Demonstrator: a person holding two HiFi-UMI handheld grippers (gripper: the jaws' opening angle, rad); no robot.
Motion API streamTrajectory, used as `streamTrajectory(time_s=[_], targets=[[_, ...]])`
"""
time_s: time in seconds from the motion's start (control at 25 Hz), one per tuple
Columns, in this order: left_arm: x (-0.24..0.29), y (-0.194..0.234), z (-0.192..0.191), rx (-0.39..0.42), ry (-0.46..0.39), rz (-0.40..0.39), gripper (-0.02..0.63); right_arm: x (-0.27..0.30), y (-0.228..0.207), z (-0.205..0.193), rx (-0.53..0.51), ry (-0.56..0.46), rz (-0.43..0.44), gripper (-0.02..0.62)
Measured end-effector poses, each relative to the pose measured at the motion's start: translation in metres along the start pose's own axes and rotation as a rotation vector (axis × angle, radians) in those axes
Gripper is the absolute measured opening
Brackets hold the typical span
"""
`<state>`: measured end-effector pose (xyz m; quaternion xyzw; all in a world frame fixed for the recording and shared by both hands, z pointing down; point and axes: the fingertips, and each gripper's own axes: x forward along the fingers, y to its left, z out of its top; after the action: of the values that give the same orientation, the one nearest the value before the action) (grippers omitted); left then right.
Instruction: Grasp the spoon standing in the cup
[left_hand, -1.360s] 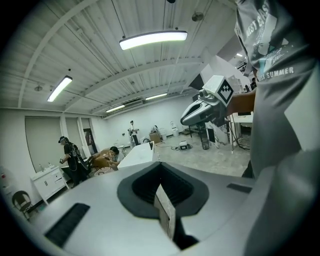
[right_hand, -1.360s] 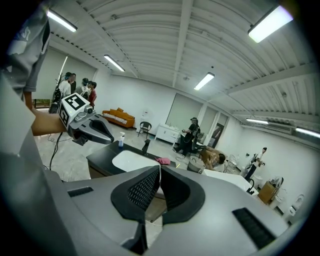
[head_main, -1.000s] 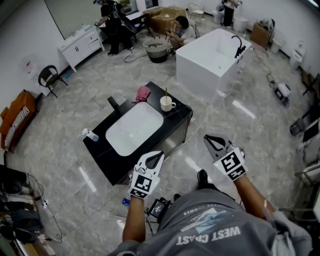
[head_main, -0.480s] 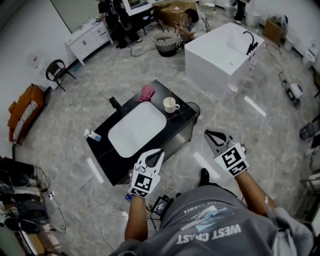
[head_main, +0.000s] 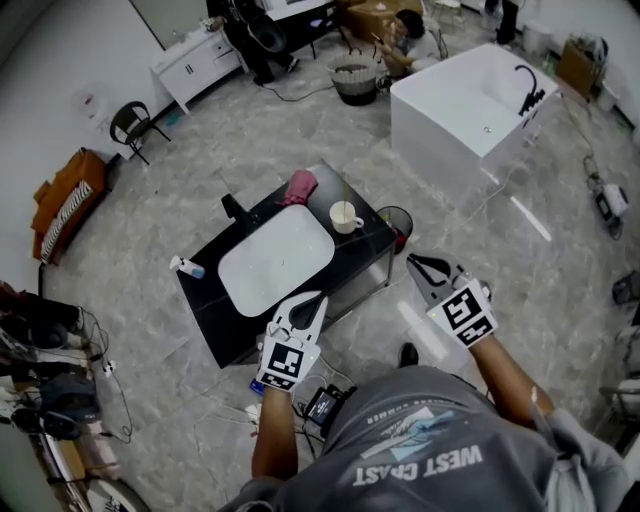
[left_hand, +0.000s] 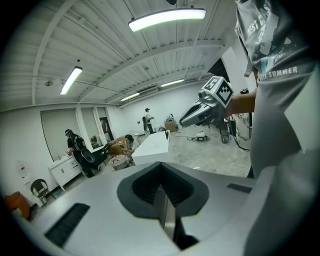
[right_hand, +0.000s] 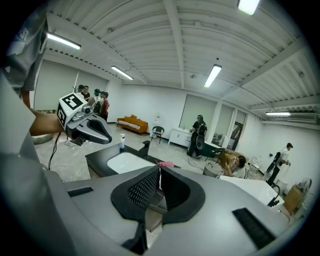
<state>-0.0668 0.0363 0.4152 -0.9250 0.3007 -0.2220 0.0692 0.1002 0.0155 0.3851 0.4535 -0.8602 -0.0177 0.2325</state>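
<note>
Approach phase: the tabletop (head_main: 213, 322) with cup (head_main: 345, 216) and spoon (head_main: 345, 193) has drawn nearer; left claw (head_main: 320, 298) and right claw (head_main: 411, 261), both pressed together and empty, remain well short of it.

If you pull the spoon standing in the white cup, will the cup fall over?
Probably not, if it's lifted straight: the cup looks short and wide, flat on the black counter. The spoon is thin and sticks up well above the rim, so a sideways tug could tip or slide the cup. It stands straight, so it's likely stiff.
</note>
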Motion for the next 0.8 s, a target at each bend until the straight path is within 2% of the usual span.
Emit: streamTrajectory(time_s=[0.48,0.8], targets=[[0.05,0.0,0.027,-0.003,0.06,0.086,0.002,0.009,-0.055,-0.014,-0.03,-0.042,0.11,0.034],[0.085,-0.001,0.035,0.018,0.071,0.052,0.002,0.018,-0.076,-0.037,0.019,-0.036,0.115,0.034]])
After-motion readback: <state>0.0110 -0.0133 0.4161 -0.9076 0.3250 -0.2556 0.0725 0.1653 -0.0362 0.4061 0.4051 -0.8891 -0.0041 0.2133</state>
